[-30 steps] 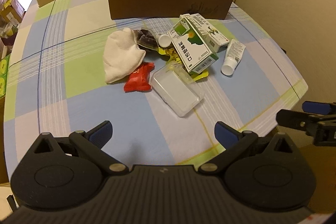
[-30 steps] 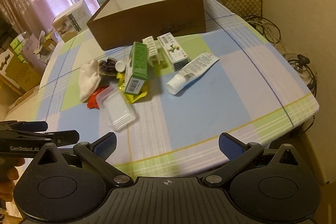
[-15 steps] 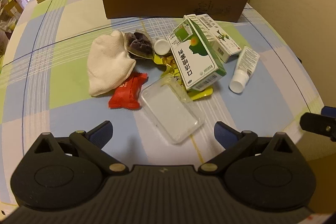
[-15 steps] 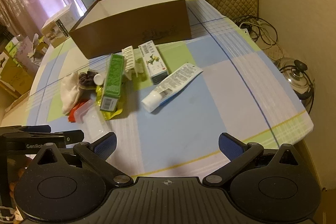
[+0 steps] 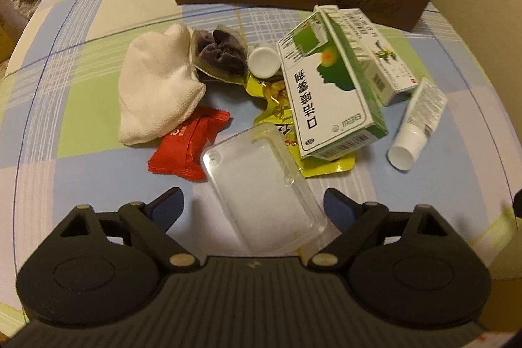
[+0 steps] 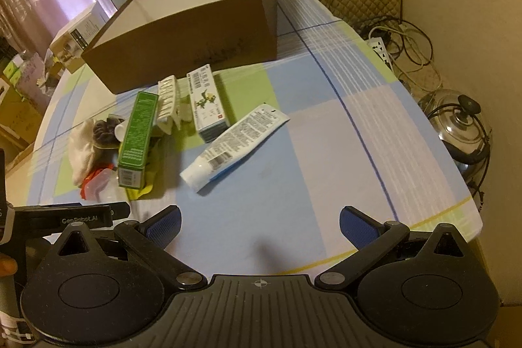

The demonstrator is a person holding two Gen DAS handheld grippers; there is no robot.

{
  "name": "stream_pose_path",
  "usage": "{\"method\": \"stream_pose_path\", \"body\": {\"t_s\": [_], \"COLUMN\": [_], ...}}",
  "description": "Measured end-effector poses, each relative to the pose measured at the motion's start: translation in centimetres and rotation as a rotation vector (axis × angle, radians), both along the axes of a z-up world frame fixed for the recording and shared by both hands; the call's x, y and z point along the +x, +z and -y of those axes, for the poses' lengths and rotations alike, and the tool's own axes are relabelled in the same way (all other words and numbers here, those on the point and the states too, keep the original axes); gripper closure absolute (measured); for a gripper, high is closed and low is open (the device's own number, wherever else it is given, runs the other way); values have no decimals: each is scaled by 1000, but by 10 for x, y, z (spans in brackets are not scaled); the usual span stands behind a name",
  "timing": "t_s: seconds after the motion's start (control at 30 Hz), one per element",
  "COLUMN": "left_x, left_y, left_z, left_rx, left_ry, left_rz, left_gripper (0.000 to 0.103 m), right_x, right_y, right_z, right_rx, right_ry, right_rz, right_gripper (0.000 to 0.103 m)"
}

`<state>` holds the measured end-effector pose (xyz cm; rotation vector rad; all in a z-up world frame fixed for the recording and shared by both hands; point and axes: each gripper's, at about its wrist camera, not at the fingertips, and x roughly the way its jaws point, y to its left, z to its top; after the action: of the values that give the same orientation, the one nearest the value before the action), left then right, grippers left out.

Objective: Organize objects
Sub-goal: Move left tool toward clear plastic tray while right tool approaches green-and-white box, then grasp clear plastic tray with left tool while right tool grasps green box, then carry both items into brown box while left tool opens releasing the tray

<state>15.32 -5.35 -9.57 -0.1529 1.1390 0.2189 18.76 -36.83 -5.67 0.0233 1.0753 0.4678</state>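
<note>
The desk (image 6: 359, 132), under a checked cloth, carries everything. At its far side stands the brown box (image 6: 195, 31), open at the top, likely the place the clutter is meant to go. Just in front of it lies the pile: a green carton (image 5: 329, 93) leaning on its neighbours, long axis running from the box toward the left tool; a white cloth (image 5: 156, 87); a tube (image 6: 235, 142) lying flat and apart from the rest, cap pointing toward the near edge. Nearest is a clear case (image 5: 261, 188), flat, long axis running away from the camera. The left tool (image 5: 253, 206) hangs over it, jaws spread wide to either side, holding nothing, probably lined up to take it. The right tool (image 6: 259, 225) is likewise spread and unladen, over bare cloth short of the tube.
</note>
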Motion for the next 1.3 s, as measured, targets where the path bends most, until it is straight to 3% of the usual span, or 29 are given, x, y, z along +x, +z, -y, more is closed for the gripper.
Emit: {"method": "stream_pose_path", "body": {"t_s": [0.2, 0.3, 0.57, 0.73, 1.0, 1.3], "left_x": [8, 7, -10, -23, -32, -24], "left_y": [-7, -8, 2, 16, 38, 47], "left_z": [2, -1, -7, -15, -38, -76], "left_rx": [5, -4, 35, 57, 78, 69], "left_ry": [48, 75, 91, 109, 108, 60], "left_rz": [-13, -24, 0, 25, 86, 110], "left_gripper": [27, 47, 48, 48, 48, 48], "right_x": [17, 24, 41, 49, 55, 65], "right_y": [-6, -8, -13, -12, -13, -32], "right_z": [5, 6, 1, -25, -90, -134], "right_rx": [-2, 4, 63, 165, 297, 241], "right_ry": [28, 47, 102, 180, 289, 226], "right_rz": [-16, -20, -32, -37, -41, -53], "right_gripper": [2, 2, 4, 28, 53, 54]}}
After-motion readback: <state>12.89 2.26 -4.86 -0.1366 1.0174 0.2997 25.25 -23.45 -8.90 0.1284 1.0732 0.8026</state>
